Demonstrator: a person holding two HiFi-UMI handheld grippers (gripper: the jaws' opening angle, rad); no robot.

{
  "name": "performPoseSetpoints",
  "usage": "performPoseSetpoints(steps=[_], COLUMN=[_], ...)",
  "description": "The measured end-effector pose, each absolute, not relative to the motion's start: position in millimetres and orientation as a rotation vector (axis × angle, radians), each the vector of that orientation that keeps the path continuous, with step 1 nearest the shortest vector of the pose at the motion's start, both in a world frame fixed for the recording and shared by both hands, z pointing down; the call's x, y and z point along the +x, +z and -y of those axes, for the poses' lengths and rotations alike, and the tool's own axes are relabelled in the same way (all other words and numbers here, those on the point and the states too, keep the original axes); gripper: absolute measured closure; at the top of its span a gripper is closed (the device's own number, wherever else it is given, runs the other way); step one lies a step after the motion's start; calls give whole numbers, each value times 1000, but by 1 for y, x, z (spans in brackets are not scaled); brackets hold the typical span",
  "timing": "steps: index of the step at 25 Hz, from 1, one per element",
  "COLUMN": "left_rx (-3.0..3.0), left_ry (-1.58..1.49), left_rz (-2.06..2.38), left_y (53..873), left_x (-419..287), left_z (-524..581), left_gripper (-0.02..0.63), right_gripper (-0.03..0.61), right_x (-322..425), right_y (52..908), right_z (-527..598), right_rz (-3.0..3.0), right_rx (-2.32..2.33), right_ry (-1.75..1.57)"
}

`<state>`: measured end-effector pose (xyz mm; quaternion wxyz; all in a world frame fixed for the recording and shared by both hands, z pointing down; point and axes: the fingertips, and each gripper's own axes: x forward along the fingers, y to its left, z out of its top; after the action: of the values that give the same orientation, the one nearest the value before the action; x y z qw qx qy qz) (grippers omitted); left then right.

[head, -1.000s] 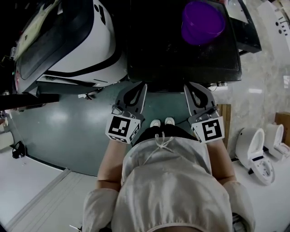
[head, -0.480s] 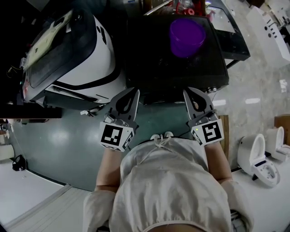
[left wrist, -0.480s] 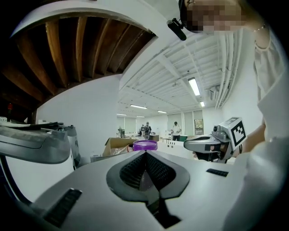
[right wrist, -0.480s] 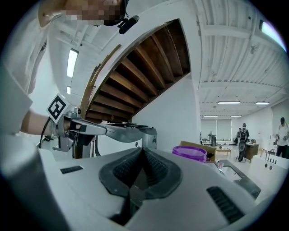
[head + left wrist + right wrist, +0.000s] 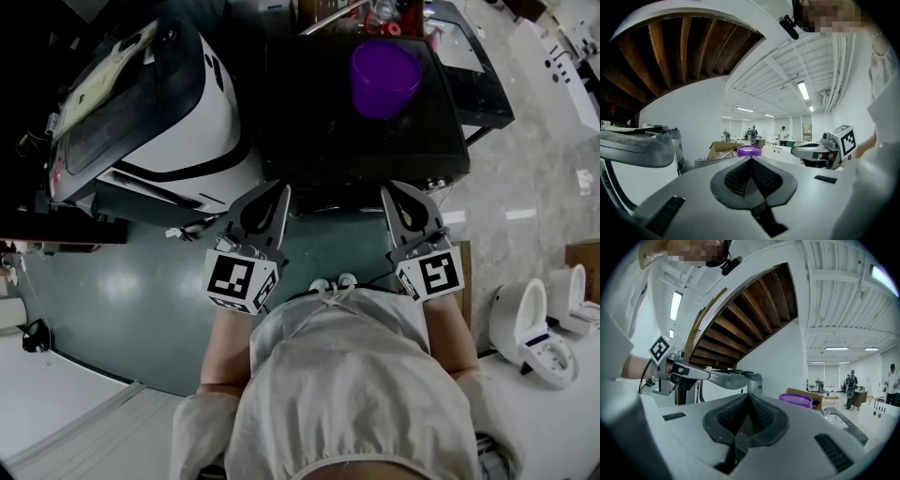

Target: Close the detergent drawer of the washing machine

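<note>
The black washing machine [image 5: 319, 131] stands straight ahead in the head view, with a purple tub [image 5: 384, 75] on its top. Its front face is in shadow below the top edge, and I cannot make out the detergent drawer. My left gripper [image 5: 279, 191] and right gripper [image 5: 391, 191] are held side by side just short of the machine's front edge, both shut and holding nothing. The left gripper view shows its jaws [image 5: 751, 159] pressed together, with the purple tub [image 5: 749, 150] beyond. In the right gripper view the jaws [image 5: 747, 395] are likewise together, left of the tub [image 5: 795, 400].
A white machine with a dark lid [image 5: 159, 103] stands close on the left. White toilets [image 5: 530, 328] sit on the pale floor at the right. Under my feet is dark green floor [image 5: 131, 291]. Several people stand far off in the room [image 5: 783, 135].
Over the last second both grippers have drawn up to the black machine's front edge, and the view has shifted so the purple tub sits more central. Both stay shut.
</note>
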<state>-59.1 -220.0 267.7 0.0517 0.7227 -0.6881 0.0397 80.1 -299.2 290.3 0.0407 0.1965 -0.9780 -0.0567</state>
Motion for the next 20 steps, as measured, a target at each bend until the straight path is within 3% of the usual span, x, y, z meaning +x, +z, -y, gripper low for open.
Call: performPoseSetpoints(steps=[20], left_rx=[2207], left_ry=[142], left_rz=[2089], left_y=[266], left_x=[-57], left_z=[212], left_gripper=[597], right_gripper=[577], right_x=[82], right_y=[290], right_z=[293], right_rz=[2965], right_rx=[642], right_ry=[-215])
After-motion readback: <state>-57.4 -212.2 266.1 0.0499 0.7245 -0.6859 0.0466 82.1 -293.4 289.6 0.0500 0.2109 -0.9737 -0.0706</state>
